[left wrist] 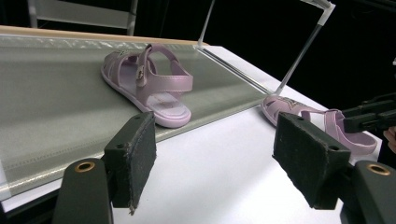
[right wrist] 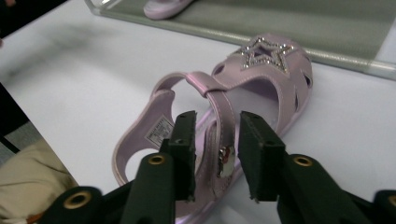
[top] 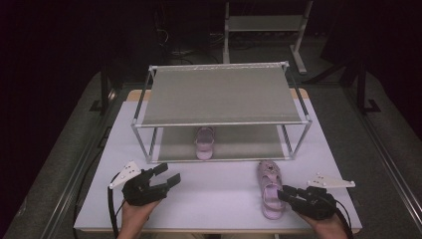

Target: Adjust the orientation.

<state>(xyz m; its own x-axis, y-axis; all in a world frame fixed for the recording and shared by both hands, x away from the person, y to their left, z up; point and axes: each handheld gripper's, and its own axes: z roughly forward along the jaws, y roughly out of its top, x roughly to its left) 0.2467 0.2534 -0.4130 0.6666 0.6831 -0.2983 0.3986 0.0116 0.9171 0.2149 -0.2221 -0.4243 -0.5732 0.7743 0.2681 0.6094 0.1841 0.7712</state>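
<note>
In the right gripper view, the heel end of the pink sandal [right wrist: 219, 121] is hidden behind the two black jaws, and whether their pads press the ankle strap [right wrist: 223, 116] cannot be told. The second sandal [right wrist: 163, 7] on the rack's lower shelf [right wrist: 280, 23] is cut off by the top edge there. In the high view, that second sandal [top: 204, 142] is partly screened by the upper shelf [top: 219, 94], and its toe is lost in shadow. In the left gripper view, the near sandal's heel [left wrist: 359, 140] is covered by the right gripper [left wrist: 369, 119], itself cut off at the right edge.
</note>
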